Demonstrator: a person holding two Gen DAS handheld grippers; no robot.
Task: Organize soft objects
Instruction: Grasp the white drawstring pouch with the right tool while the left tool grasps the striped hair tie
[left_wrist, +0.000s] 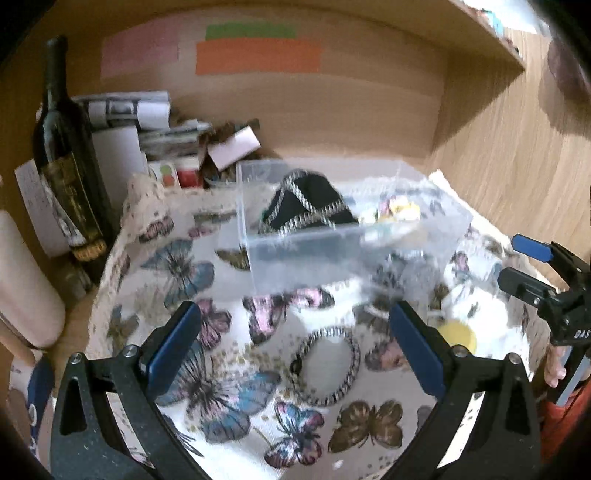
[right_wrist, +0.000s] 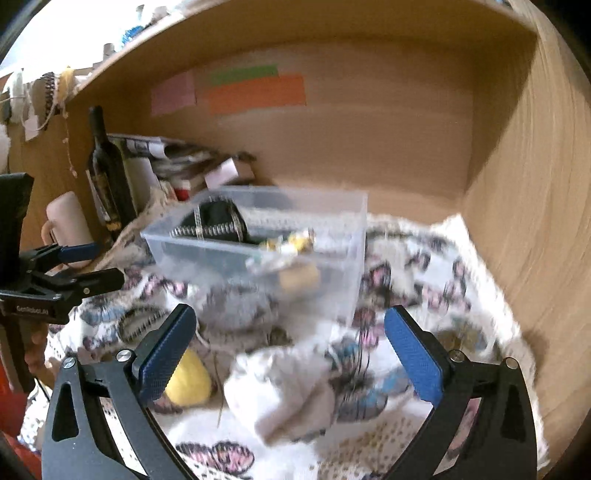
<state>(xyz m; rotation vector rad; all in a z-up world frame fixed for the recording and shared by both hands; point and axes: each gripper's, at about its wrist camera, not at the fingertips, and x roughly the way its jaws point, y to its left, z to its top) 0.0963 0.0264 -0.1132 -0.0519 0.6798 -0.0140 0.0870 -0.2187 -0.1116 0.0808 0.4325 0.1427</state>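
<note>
A clear plastic bin (left_wrist: 332, 254) (right_wrist: 343, 236) stands on the butterfly-print cloth (left_wrist: 177, 266) (right_wrist: 436, 280). It holds a black cloth item with silver cord trim (left_wrist: 310, 203) (right_wrist: 218, 221) and small yellow-white pieces (left_wrist: 399, 210) (right_wrist: 291, 242). My left gripper (left_wrist: 295, 339) is open and empty above a black-and-white cord ring (left_wrist: 328, 365). My right gripper (right_wrist: 291, 350) is open and empty above a beige-white soft bundle (right_wrist: 291, 391). A yellow soft ball (right_wrist: 188, 380) (left_wrist: 458, 334) lies by its left finger. A grey soft item (right_wrist: 236, 306) lies in front of the bin.
A dark wine bottle (left_wrist: 66, 155) (right_wrist: 107, 177), stacked papers and boxes (left_wrist: 155, 125) and a pale cylinder (left_wrist: 26, 280) stand at the left of the wooden alcove. Coloured paper strips (left_wrist: 258, 55) hang on the back wall. The wooden side wall (right_wrist: 535, 221) rises on the right.
</note>
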